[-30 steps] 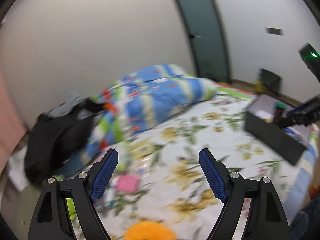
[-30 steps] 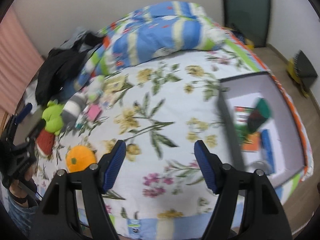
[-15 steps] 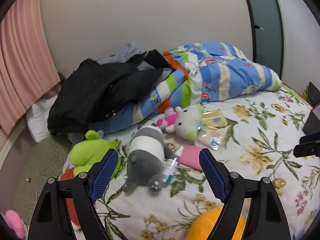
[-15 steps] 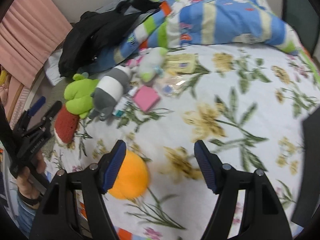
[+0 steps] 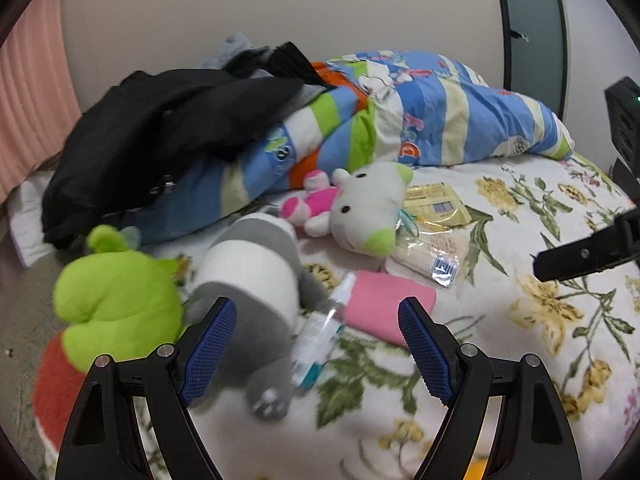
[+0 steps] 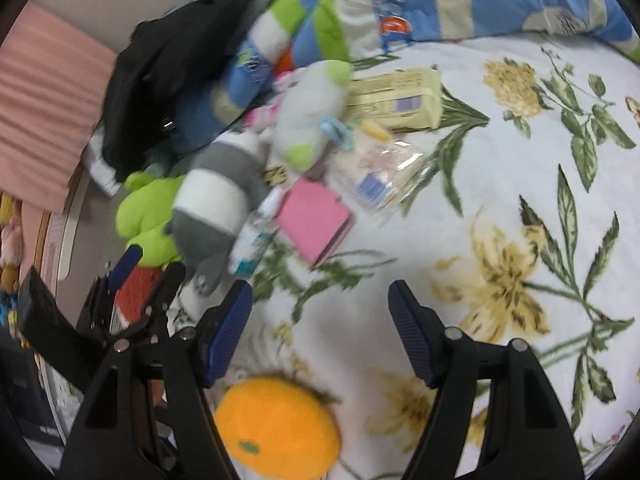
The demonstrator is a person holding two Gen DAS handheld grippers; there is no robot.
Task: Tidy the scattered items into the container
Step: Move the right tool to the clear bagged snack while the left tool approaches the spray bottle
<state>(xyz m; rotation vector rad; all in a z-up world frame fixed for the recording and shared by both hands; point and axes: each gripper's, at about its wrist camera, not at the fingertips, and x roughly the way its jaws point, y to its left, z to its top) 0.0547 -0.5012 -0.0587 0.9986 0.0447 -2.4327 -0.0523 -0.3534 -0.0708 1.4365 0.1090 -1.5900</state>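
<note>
Left gripper [image 5: 316,346]: jaws spread wide, empty, above grey-and-white plush [image 5: 256,280] and small bottle [image 5: 320,336].
Right gripper [image 6: 320,326]: jaws apart, empty, over the bed [image 6: 460,200].
Orange plush [image 6: 276,426]: near bed's front edge.
Pink pad [image 6: 314,220]: mid-bed, beside bottle.

Two black plastic grippers, each with angular skeletal arms cut through by triangular openings and pinned with round silver screws. Left gripper [image 5: 316,344]: a pair of blue pads [image 5: 208,348] with a fine cross-hatched mesh texture at 8 and 4 o'clock of its own view. Right gripper [image 6: 320,332]: matching black arms, blue ribbed fingertips [image 6: 226,332], silver screw heads at the joints.
</note>
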